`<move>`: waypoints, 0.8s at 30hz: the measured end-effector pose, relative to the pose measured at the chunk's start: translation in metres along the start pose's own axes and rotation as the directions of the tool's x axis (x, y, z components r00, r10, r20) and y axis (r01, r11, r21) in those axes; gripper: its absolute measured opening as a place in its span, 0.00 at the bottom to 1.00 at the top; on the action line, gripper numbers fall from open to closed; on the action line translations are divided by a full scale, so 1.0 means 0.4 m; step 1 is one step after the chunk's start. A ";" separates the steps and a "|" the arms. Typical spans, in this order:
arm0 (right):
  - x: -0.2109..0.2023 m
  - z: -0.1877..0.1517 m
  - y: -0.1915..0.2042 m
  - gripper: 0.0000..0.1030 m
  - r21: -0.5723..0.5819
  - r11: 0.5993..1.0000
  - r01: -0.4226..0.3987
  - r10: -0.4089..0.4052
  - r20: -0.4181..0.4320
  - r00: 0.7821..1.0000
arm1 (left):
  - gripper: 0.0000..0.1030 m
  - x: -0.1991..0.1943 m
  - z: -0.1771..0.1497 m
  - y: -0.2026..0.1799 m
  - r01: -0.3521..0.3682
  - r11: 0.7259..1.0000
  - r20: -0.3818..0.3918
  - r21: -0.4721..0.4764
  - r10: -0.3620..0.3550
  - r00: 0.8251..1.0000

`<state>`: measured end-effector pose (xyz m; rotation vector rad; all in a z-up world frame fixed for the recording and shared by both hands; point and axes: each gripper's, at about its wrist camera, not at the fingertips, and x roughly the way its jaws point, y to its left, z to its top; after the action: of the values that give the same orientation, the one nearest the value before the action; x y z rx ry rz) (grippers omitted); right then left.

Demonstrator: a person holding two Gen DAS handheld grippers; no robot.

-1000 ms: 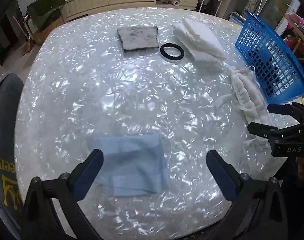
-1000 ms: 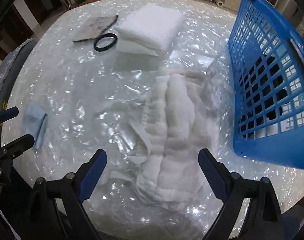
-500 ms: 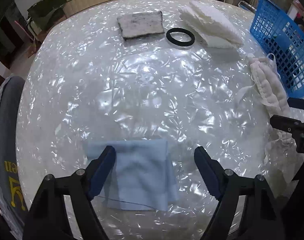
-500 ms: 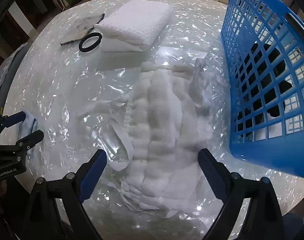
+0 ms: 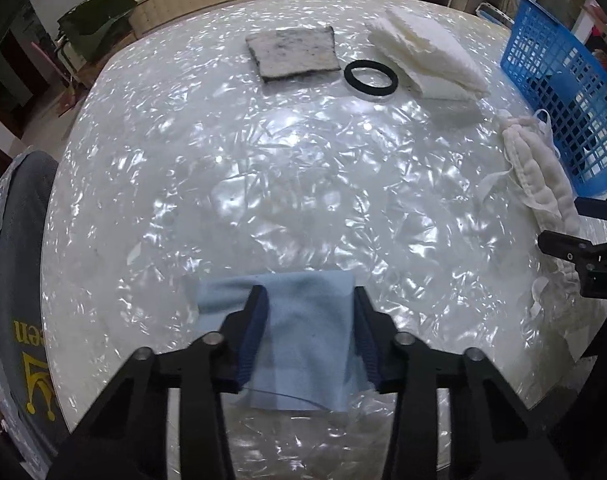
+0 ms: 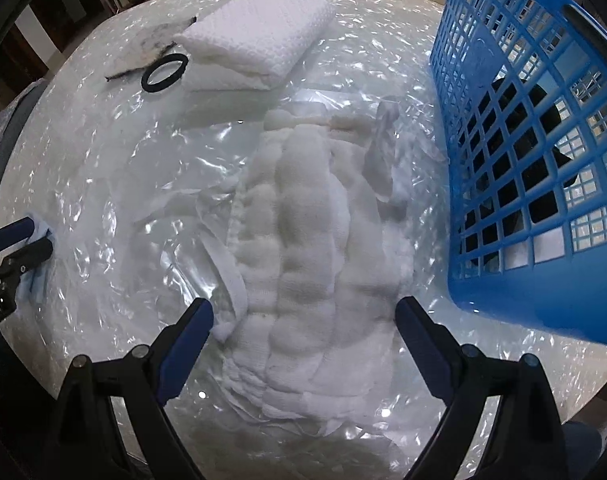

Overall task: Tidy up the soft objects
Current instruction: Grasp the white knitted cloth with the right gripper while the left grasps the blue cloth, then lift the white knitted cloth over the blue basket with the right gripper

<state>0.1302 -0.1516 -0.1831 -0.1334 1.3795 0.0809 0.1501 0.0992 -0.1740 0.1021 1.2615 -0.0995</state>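
Note:
A light blue cloth [image 5: 307, 332] lies flat near the table's front edge. My left gripper [image 5: 309, 300] is down on it, partly closed, one finger on the cloth and one at its right edge. A crumpled white quilted cloth [image 6: 303, 248] lies beside a blue plastic basket [image 6: 543, 152]. My right gripper [image 6: 303, 312] is wide open, its fingers on either side of that cloth's near end. A folded white towel [image 5: 427, 60] and a grey rag [image 5: 295, 54] lie at the far side.
A black ring [image 5: 369, 79] lies between the grey rag and the folded towel. The round table [image 5: 223, 184] has a shiny crinkled plastic cover. A grey chair back [image 5: 19, 280] stands at the left edge. The basket [image 5: 563, 92] sits at the table's right.
My left gripper has lowered onto the blue cloth and narrowed its fingers around it. My right gripper has moved forward over the white quilted cloth, still wide open.

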 end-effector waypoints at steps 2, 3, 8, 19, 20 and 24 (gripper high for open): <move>0.003 -0.004 0.004 0.90 -0.002 1.000 0.003 -0.003 -0.005 1.000 | 0.27 -0.005 -0.007 -0.006 0.002 1.000 0.001 0.011 -0.002 1.000; 0.004 -0.007 0.007 0.89 -0.001 1.000 0.003 -0.003 -0.006 1.000 | 0.24 -0.006 -0.008 -0.008 0.004 1.000 0.001 0.015 -0.004 1.000; -0.012 -0.011 0.025 0.65 -0.014 1.000 0.001 -0.001 -0.010 1.000 | 0.15 -0.017 -0.016 -0.010 0.025 1.000 0.005 -0.003 -0.025 1.000; -0.050 -0.011 0.033 0.19 -0.019 1.000 0.004 -0.004 0.010 1.000 | 0.05 -0.032 -0.044 -0.008 0.088 0.996 0.015 -0.019 -0.087 0.996; -0.053 -0.012 0.031 0.19 -0.009 1.000 -0.017 0.017 0.004 1.000 | 0.04 -0.037 -0.048 -0.008 0.096 0.995 0.017 -0.021 -0.096 0.995; -0.077 -0.006 0.039 0.19 -0.010 0.999 -0.035 0.035 0.015 0.999 | 0.04 -0.070 -0.060 -0.003 0.118 0.993 0.042 -0.031 -0.116 0.992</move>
<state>0.1198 -0.1359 -0.1540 -0.1163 1.3663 0.1173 0.1189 0.1018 -0.1547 -0.0027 1.2279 -0.1811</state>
